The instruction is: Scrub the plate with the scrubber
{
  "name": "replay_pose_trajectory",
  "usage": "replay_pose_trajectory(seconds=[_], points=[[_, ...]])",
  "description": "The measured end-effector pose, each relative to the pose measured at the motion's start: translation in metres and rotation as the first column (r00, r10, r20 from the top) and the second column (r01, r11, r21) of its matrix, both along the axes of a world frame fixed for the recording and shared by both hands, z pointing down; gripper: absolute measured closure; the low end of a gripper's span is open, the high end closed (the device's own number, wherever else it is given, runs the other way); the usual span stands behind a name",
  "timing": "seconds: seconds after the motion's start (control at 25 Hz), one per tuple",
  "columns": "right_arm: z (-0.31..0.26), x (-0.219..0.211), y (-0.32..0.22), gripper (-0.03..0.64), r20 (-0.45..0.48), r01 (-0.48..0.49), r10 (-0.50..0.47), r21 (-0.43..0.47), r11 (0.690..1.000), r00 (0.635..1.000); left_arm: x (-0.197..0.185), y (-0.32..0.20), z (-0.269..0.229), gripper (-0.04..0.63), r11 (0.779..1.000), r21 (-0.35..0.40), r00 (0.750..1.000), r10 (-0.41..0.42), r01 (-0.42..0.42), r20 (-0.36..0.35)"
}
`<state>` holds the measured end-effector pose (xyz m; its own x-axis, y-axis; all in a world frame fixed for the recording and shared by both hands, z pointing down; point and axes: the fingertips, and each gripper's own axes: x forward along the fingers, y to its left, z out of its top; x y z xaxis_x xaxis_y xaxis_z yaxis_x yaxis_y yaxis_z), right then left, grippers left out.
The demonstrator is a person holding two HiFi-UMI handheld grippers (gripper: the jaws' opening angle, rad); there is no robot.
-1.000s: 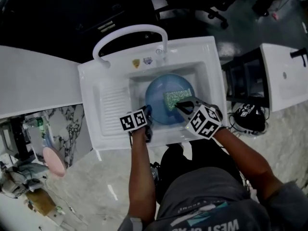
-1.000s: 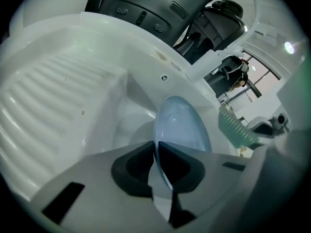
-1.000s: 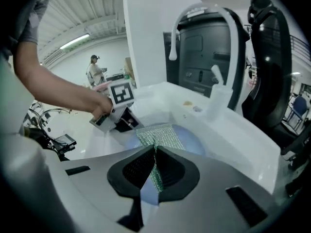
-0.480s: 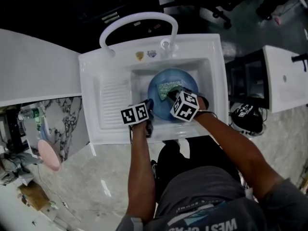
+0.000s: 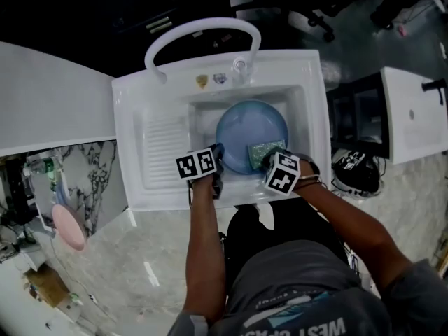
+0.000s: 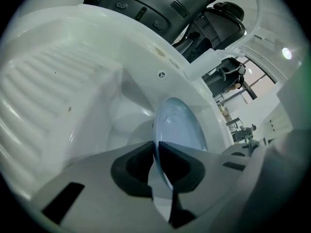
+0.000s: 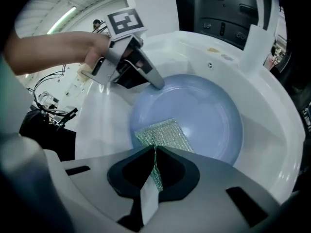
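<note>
A round blue plate (image 5: 250, 133) lies in the basin of the white sink (image 5: 308, 110). My left gripper (image 5: 215, 165) is shut on the plate's near-left rim; in the left gripper view the plate (image 6: 180, 130) stands edge-on between the jaws. My right gripper (image 5: 269, 158) is shut on a green mesh scrubber (image 5: 262, 150), which lies flat on the plate's near-right part. In the right gripper view the scrubber (image 7: 164, 136) runs from the jaws onto the plate (image 7: 204, 115), and the left gripper (image 7: 158, 85) pinches the far-left rim.
A curved white faucet (image 5: 203, 33) arches over the sink's back edge. A ribbed drainboard (image 5: 162, 145) lies left of the basin. A grey counter (image 5: 49, 103) adjoins the sink at the left. A pink dish (image 5: 67, 226) sits lower left.
My right gripper has drawn the scrubber from the plate's middle and far part down to its near-right edge. The left gripper has kept its hold in place.
</note>
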<state>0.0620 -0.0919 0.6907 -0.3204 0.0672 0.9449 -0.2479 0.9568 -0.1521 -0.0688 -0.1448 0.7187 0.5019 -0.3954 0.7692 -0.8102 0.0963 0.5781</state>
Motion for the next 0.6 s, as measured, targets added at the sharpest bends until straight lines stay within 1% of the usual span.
replay_pose_trajectory(seconds=[0.08,0.2,0.32,0.4,0.52,0.6], points=[[0.001,-0.016,0.015,0.577,0.028,0.030,-0.029,-0.023,0.999,0.999,0.000,0.000,0.000,0.558,1.000,-0.001,1.000,0.001,-0.001,0.000],[0.005,-0.042,0.014,0.577,0.068,0.055,-0.053,-0.018,0.998,0.996,-0.001,0.000,0.001,0.557,1.000,-0.005,1.000,0.003,-0.003,0.004],[0.010,-0.063,-0.008,0.577,0.103,0.058,-0.060,0.022,0.998,0.993,0.000,0.000,0.003,0.557,1.000,-0.009,1.000,0.009,-0.009,0.008],[0.012,-0.069,-0.029,0.577,0.109,0.055,-0.061,0.058,0.997,0.992,0.000,0.000,0.004,0.557,1.000,-0.011,1.000,0.013,-0.013,0.012],[0.017,-0.068,-0.064,0.577,0.096,0.041,-0.050,0.101,0.994,0.994,0.001,0.001,0.005,0.557,1.000,-0.014,1.000,0.018,-0.018,0.014],[0.021,-0.058,-0.084,0.577,0.070,0.018,-0.026,0.115,0.993,0.997,0.001,0.001,0.006,0.555,1.000,-0.016,1.000,0.019,-0.018,0.015]])
